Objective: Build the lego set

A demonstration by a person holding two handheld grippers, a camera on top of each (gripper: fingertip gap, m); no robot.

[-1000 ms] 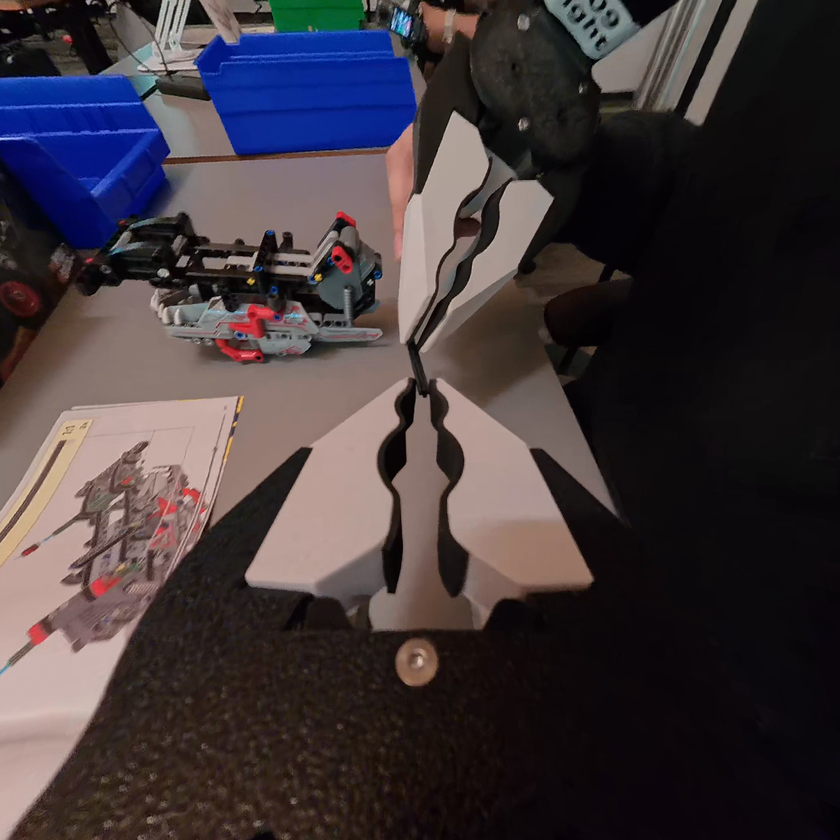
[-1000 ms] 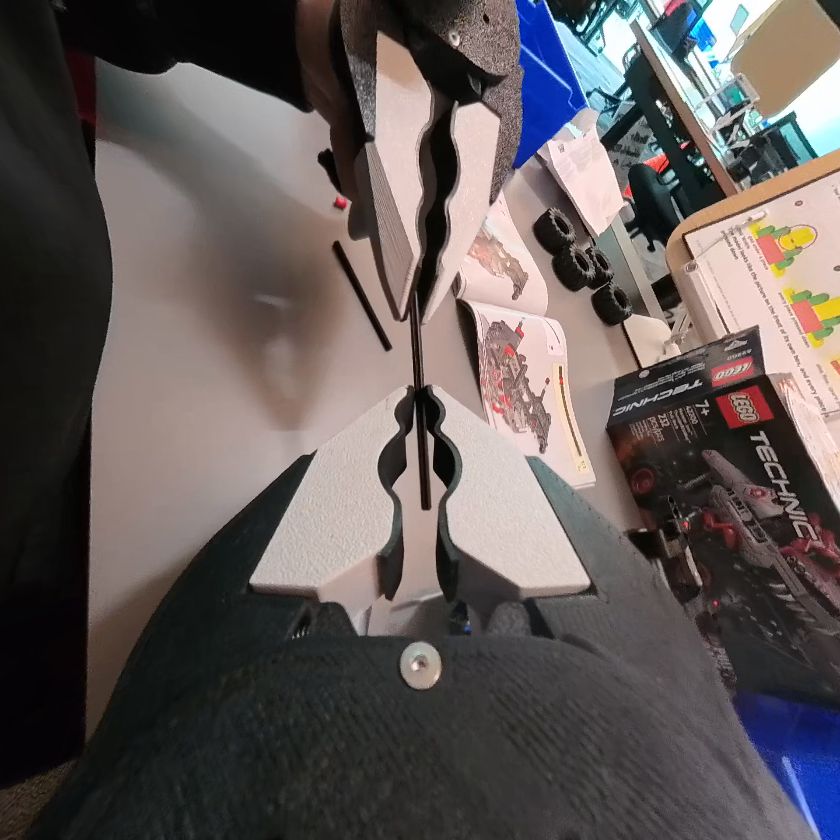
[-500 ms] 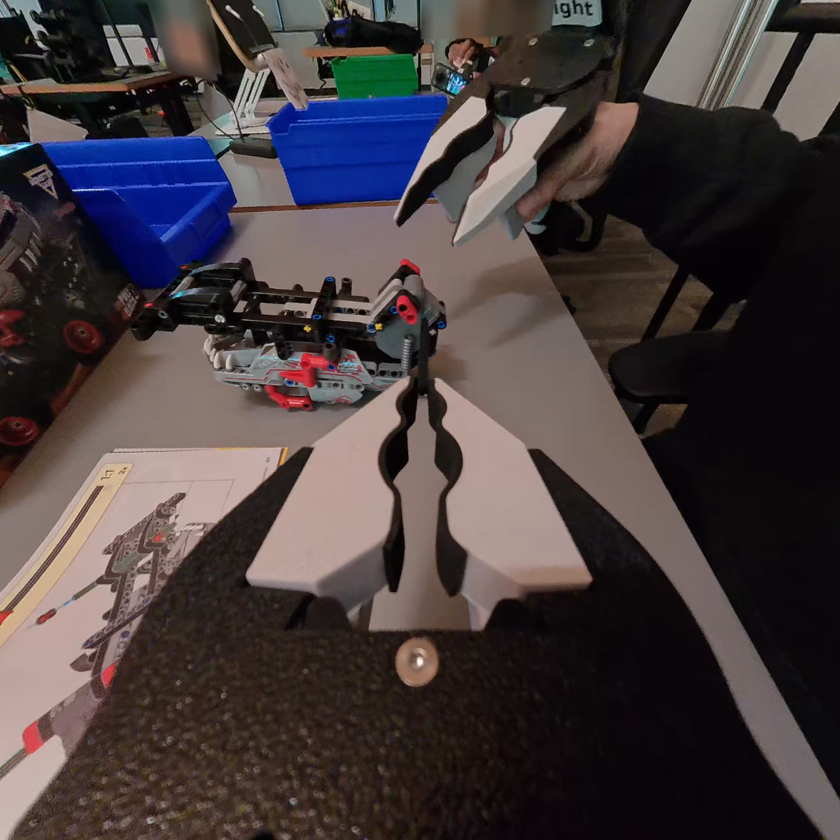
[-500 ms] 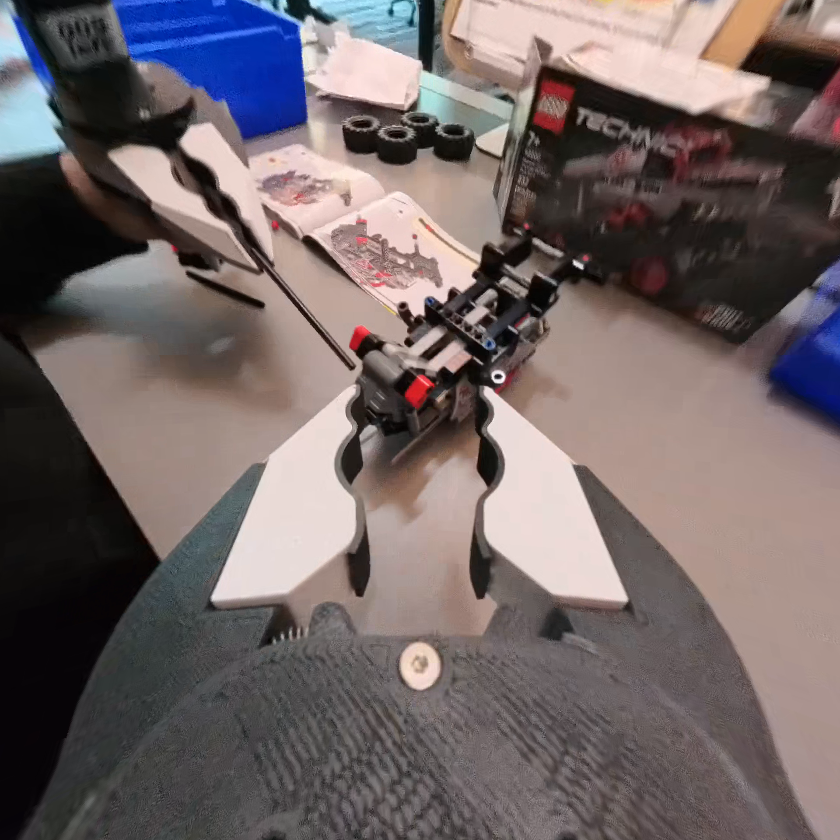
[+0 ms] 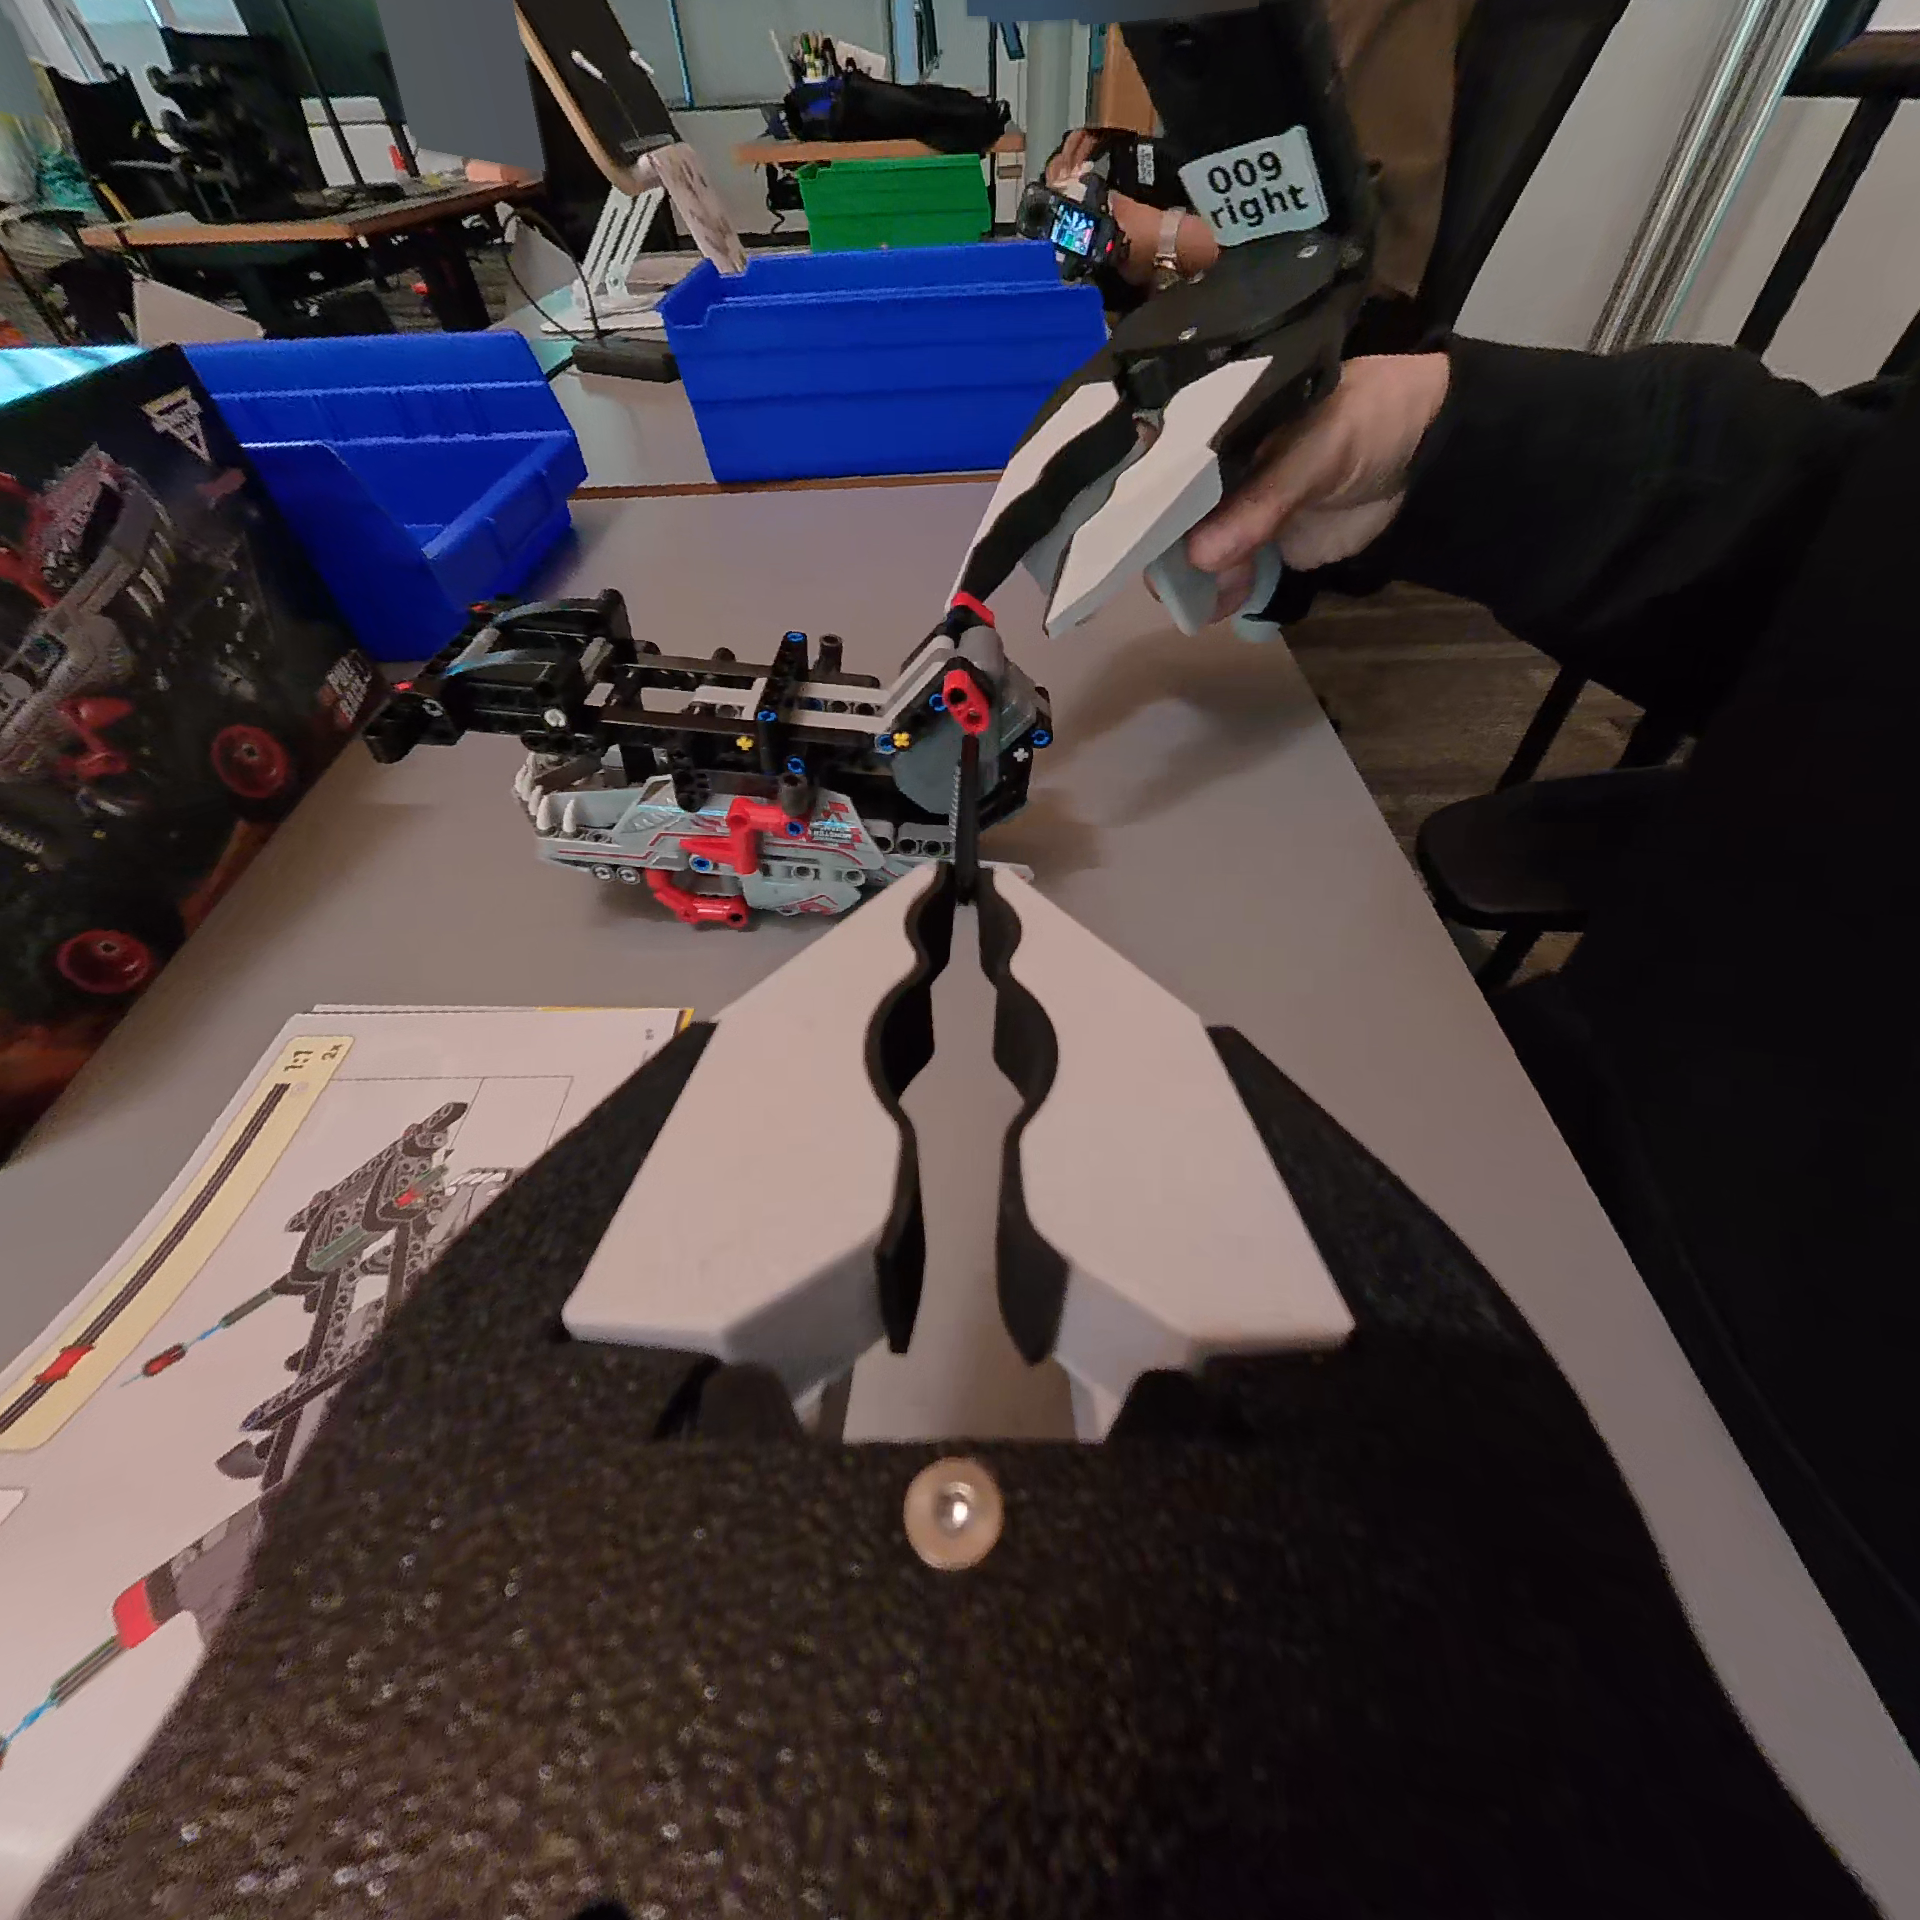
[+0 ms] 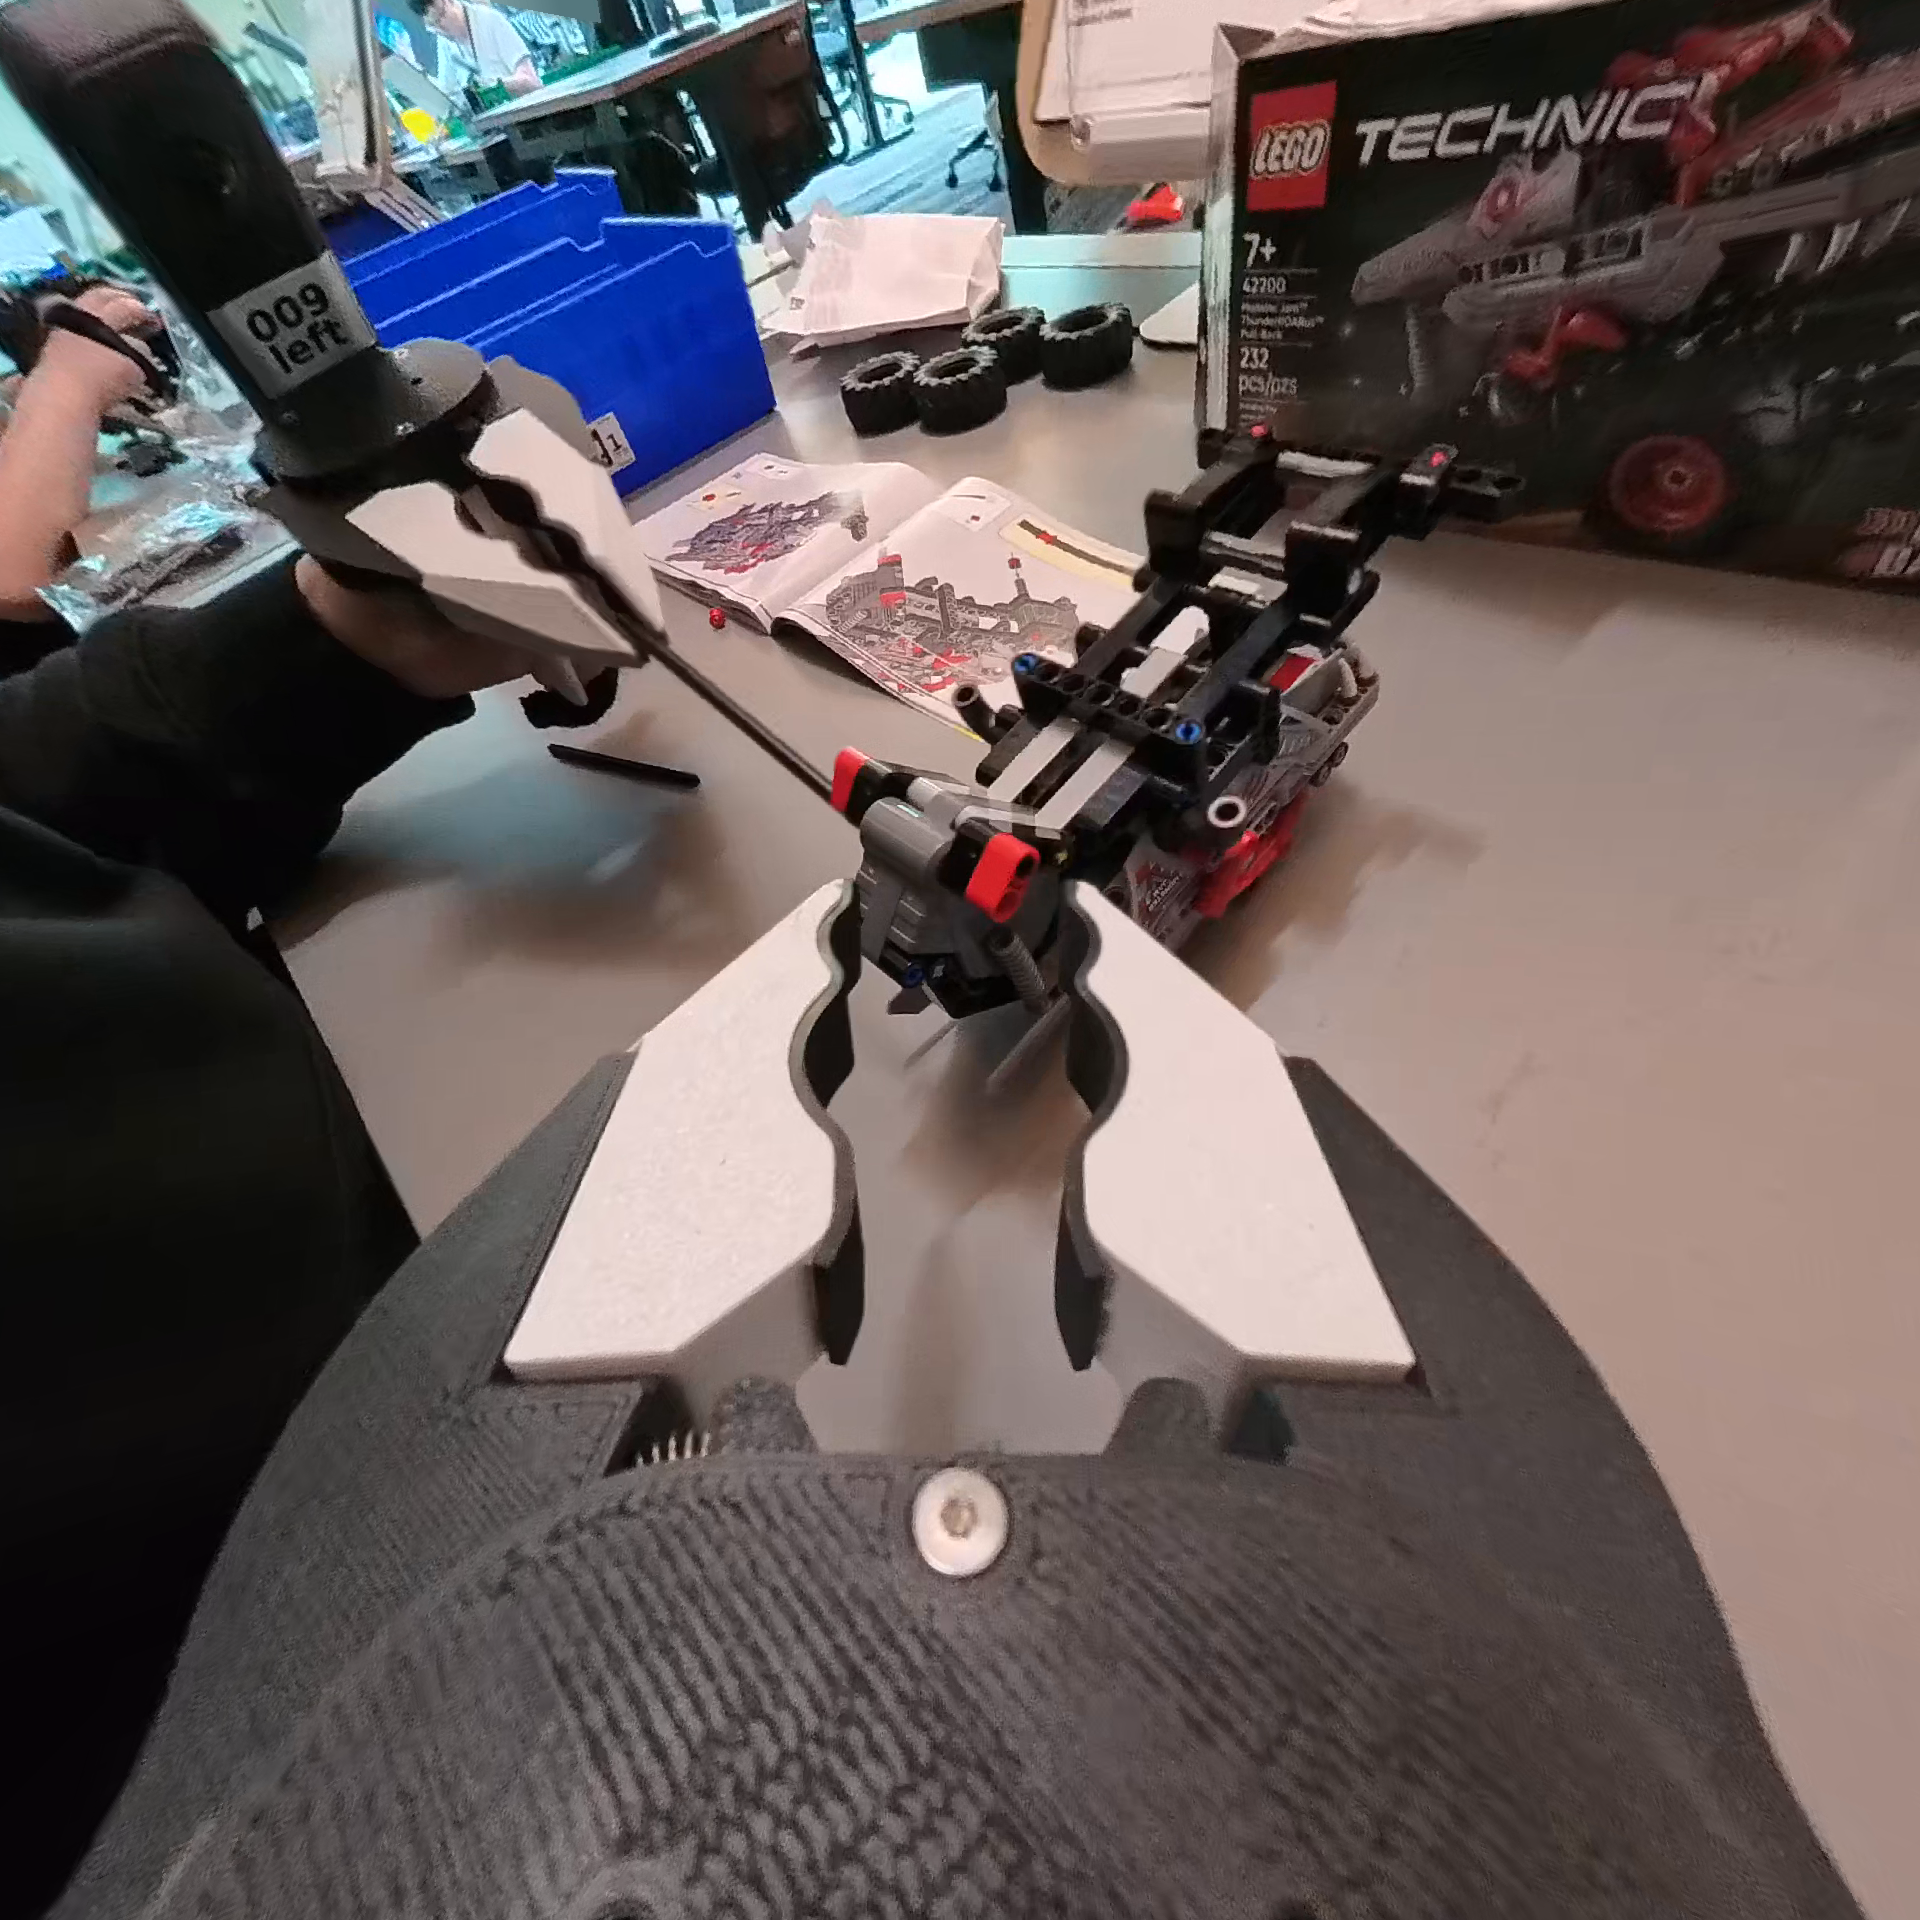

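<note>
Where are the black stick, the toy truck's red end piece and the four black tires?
black stick [image 6: 738, 717]: right wrist view, middle of the rod.
red end piece [image 6: 1000, 876]: right wrist view, its open round face.
black tires [image 6: 958, 387]: right wrist view, tread of a front tire.

Matt grey table [image 5: 1195, 665], glossy plastic bins [image 5: 883, 364], rough black gripper [image 5: 964, 894] housing.

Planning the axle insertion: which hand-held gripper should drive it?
Left. The left hand-held gripper already pinches the black axle, whose tip sits at the model's red connector. The right is open, straddling the model.
</note>
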